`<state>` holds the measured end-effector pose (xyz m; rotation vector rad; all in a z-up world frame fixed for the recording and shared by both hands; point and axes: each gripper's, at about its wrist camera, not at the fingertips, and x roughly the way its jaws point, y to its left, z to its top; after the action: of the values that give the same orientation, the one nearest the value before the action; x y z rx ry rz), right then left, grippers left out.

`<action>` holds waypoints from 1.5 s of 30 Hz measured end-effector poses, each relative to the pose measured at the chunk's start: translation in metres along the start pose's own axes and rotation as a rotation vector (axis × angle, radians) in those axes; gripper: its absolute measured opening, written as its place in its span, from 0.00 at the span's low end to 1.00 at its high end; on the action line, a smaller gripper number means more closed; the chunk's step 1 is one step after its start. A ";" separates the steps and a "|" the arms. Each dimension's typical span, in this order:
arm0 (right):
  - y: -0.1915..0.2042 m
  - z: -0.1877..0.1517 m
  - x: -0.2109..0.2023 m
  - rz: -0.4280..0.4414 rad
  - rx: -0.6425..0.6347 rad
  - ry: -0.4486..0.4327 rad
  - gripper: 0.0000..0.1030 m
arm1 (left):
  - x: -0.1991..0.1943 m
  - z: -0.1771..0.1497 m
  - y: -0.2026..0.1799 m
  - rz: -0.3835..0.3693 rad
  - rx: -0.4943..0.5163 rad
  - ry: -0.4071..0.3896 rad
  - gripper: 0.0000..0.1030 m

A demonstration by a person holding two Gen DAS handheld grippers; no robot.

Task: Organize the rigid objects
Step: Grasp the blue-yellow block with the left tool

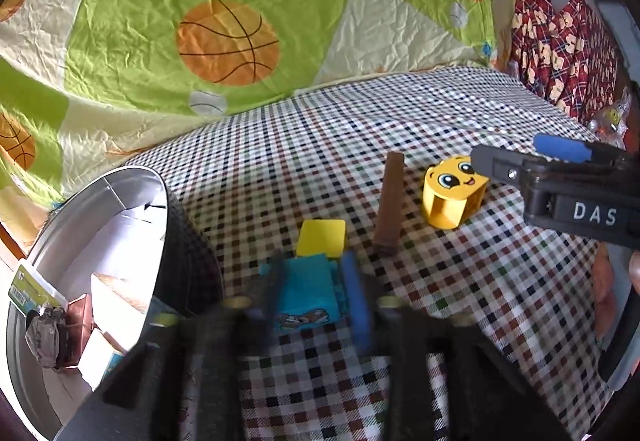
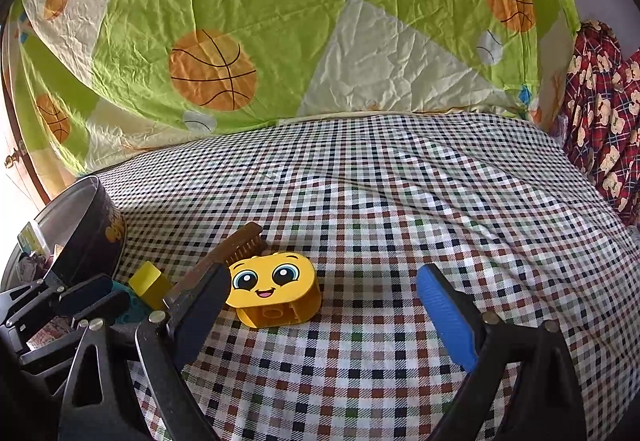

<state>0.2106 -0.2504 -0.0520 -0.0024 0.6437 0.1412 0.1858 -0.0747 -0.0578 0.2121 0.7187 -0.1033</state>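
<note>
1. At the left edge of the checked cloth (image 2: pixel 400 201): one round tin (image 1: pixel 80 225), already holding a jumble of small things, too mixed to count.
2. Just right of the tin: one blue block (image 1: pixel 308 289), lying on the cloth between the fingers of the left claw (image 1: pixel 313 263). Half-wide jaws, one on each side of the block. Too blurred to tell whether the pads press on it or only flank it.
3. Touching the far side of the blue block: one plain yellow block (image 1: pixel 322 237).
4. Further right, nearer the middle of the cloth: one brown comb (image 1: pixel 390 201), lying loose.
5. Just beside the comb: one yellow block with a cartoon face (image 1: pixel 452 197), face up.
6. Right claw (image 2: pixel 322 275): jaws spread wide, holding nothing, with the face block just beyond its left finger.
7. Judged progress: partly done. Some things in the tin, four loose on the cloth. Blue block probably in hand now; yellow block, comb and face block left to do.
</note>
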 end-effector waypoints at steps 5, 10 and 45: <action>0.002 -0.001 0.002 -0.009 -0.013 0.009 0.93 | 0.003 0.000 -0.003 -0.044 0.017 0.018 0.63; 0.001 0.000 0.004 -0.008 -0.007 0.016 0.93 | 0.003 0.001 0.001 -0.081 -0.002 0.011 0.63; 0.019 0.001 0.021 0.004 -0.094 0.104 0.93 | -0.013 -0.003 0.033 0.039 -0.098 -0.072 0.42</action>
<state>0.2257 -0.2291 -0.0632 -0.0994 0.7409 0.1761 0.1797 -0.0418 -0.0461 0.1280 0.6460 -0.0387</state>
